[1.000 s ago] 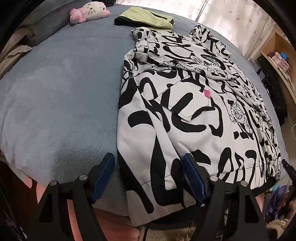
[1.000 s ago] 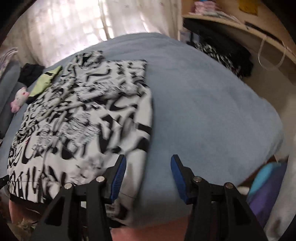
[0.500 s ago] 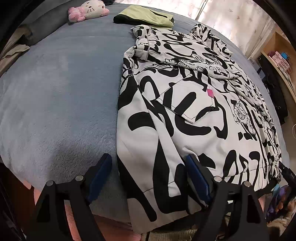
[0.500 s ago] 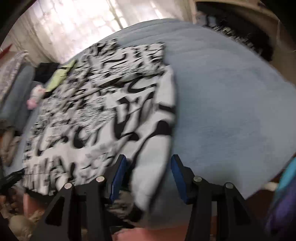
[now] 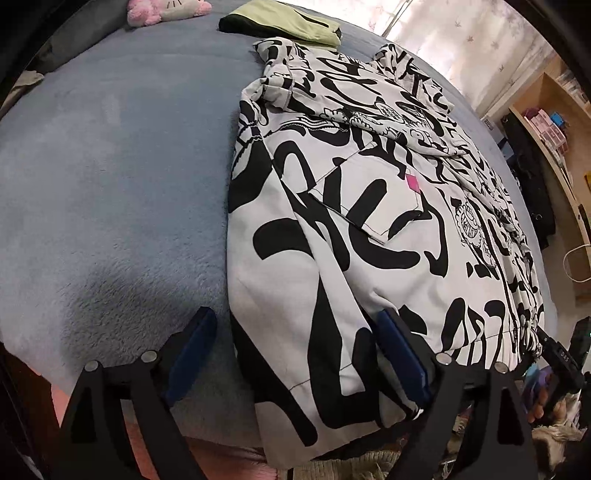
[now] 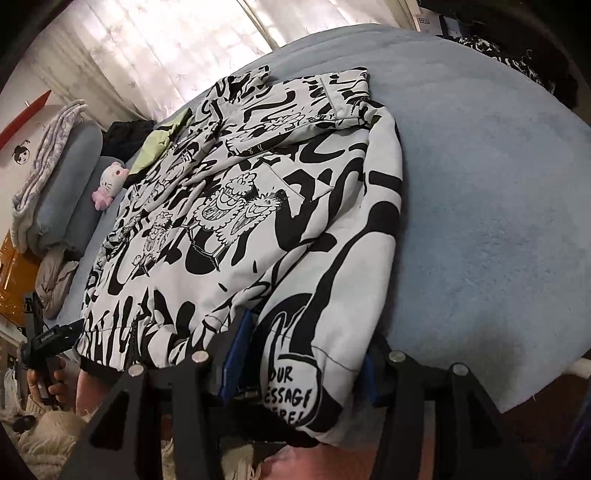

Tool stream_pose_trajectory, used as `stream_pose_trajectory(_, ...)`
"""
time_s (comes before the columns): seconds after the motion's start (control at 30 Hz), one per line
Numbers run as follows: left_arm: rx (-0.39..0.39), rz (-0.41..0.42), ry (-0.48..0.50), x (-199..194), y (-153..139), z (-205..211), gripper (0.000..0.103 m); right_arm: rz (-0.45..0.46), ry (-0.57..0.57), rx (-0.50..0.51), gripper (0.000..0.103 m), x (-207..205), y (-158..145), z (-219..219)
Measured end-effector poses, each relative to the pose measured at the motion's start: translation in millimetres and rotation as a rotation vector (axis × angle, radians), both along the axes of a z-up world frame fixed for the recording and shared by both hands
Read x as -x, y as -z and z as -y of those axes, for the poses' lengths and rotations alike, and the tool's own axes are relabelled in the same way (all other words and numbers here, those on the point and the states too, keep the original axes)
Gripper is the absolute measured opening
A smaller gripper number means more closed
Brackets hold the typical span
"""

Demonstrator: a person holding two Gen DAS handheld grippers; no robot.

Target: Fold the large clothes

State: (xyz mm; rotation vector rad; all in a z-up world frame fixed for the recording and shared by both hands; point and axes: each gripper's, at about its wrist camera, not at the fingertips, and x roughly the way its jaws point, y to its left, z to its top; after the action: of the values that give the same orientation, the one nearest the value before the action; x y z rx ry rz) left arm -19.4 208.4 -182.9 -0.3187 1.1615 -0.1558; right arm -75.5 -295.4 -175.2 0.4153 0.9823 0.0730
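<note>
A large white jacket with black graffiti print (image 5: 369,206) lies spread on a blue-grey bed (image 5: 110,184); its hem hangs over the near edge. It also fills the right wrist view (image 6: 258,206). My left gripper (image 5: 295,350) is open, its blue pads either side of the jacket's near left hem corner. My right gripper (image 6: 299,354) is open and straddles the jacket's near right hem corner, which carries printed lettering (image 6: 291,391). The right gripper's tip shows at the far right of the left wrist view (image 5: 554,350).
A folded yellow-green garment (image 5: 284,18) and a pink plush toy (image 5: 162,9) lie at the far end of the bed. Pillows and a blanket (image 6: 55,177) sit at the head. Shelves (image 5: 554,122) stand to the right. Curtains (image 6: 166,44) hang behind.
The right gripper has moved left from the bare bed onto the jacket's right hem corner. The left gripper has edged forward along the left hem corner. Both stay open.
</note>
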Motion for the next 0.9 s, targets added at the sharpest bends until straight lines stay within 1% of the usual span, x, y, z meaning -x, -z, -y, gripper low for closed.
stream_pose_trajectory(0.1, -0.004, 0.012, 0.012, -0.9, 4.3, 2.1, 0.094, -0.004, 0.004, 0.009, 0.052, -0.5, 1.7, -0.5)
stream_pose_trajectory(0.27, -0.012, 0.039, 0.013, -3.8, 11.4, 8.6, 0.102, 0.010, 0.018, 0.044, 0.047, -1.8, 3.7, -3.9)
stream_pose_trajectory(0.37, -0.041, 0.040, 0.014, -4.7, 12.0, 12.7, 0.102, 0.017, 0.013, 0.073, 0.042, -2.9, 3.2, -8.3)
stream_pose_trajectory(0.43, -0.043, 0.036, 0.023, -4.5, 10.3, 13.4, 0.100, 0.022, 0.010, 0.082, 0.038, -4.4, 2.7, -10.2)
stream_pose_trajectory(0.5, -0.033, 0.034, 0.027, -3.6, 8.7, 13.3, 0.094, 0.025, 0.012, 0.086, 0.033, -5.8, 2.6, -11.0)
stream_pose_trajectory(0.53, -0.033, 0.033, 0.029, -2.8, 8.0, 13.4, 0.091, 0.027, 0.017, 0.086, 0.028, -6.5, 2.7, -11.1)
stream_pose_trajectory(0.57, -0.039, 0.028, 0.036, -2.3, 6.8, 15.9, 0.085, 0.029, 0.023, 0.087, 0.023, -7.3, 2.3, -11.4)
stream_pose_trajectory(0.6, -0.040, 0.029, 0.044, -1.3, 5.1, 18.1, 0.077, 0.031, 0.029, 0.089, 0.020, -8.0, 1.7, -11.4)
stream_pose_trajectory(0.63, -0.037, 0.028, 0.049, -1.3, 3.7, 20.4, 0.074, 0.031, 0.034, 0.089, 0.018, -8.7, 1.1, -11.7)
stream_pose_trajectory(0.7, -0.051, 0.025, 0.064, -0.7, 0.3, 24.6, 0.061, 0.034, 0.040, 0.095, 0.016, -9.9, -1.0, -14.0)
stream_pose_trajectory(0.73, -0.063, 0.023, 0.082, -1.5, -2.1, 28.4, 0.056, 0.039, 0.039, 0.105, 0.016, -10.4, -2.8, -15.9)
stream_pose_trajectory(0.8, -0.060, 0.012, 0.098, -3.3, -5.3, 31.5, 0.037, 0.046, 0.037, 0.114, 0.015, -10.9, -6.2, -17.3)
stream_pose_trajectory(0.83, -0.057, 0.011, 0.104, -4.9, -8.3, 33.6, 0.032, 0.048, 0.039, 0.110, 0.015, -11.2, -7.3, -16.7)
stream_pose_trajectory(0.9, -0.062, 0.014, 0.103, -6.8, -11.2, 36.4, 0.017, 0.056, 0.049, 0.100, 0.014, -11.1, -11.5, -14.9)
